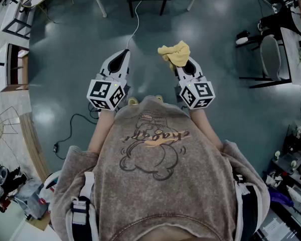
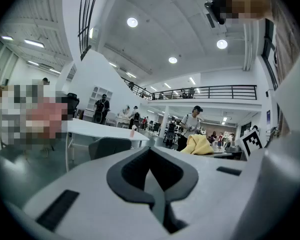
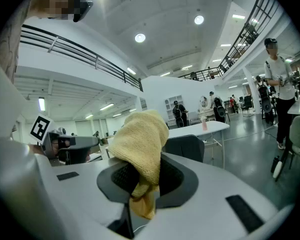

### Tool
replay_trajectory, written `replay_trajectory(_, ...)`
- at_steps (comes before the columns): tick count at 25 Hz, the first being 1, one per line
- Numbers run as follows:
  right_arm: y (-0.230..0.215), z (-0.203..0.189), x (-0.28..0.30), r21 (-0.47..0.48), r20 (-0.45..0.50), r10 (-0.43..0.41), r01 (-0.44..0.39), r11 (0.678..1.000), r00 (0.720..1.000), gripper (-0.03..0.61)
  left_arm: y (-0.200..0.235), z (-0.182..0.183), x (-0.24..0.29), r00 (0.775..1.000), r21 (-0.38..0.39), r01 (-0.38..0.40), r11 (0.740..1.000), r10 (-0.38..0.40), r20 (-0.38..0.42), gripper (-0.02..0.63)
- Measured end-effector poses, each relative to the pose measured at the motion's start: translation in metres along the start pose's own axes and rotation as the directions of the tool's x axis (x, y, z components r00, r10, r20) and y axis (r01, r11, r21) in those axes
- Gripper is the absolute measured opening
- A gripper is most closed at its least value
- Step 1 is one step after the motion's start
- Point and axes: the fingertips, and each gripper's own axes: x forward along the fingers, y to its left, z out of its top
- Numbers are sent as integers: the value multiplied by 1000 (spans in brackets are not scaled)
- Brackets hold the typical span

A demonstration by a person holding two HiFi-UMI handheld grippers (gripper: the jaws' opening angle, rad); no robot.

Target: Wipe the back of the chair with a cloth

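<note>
- Two tongs are held out over the floor (image 1: 80, 49); the left tongs (image 1: 124, 53) are pressed together on nothing.
- A white cable (image 1: 135, 26) trails ahead between them and, I'd judge, should be stepped over.
- The right tongs (image 1: 184, 63) are clamped on the yellow cloth (image 1: 174, 53), which bunches above the tips.
- The grey chair (image 3: 186, 146) stands well ahead, tucked at a white tabletop (image 3: 200, 129). Walk up and press a flat fold of cloth against its back.
- Another chair (image 1: 271, 54) sits far right, well apart.
</note>
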Motion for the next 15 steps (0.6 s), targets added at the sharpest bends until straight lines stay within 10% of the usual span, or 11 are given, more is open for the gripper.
replay_trajectory(15, -38, 0, -19, 33, 0, 53, -53, 998, 999, 86, -28, -5, 20, 999, 7, -40, 999, 40, -2, 9)
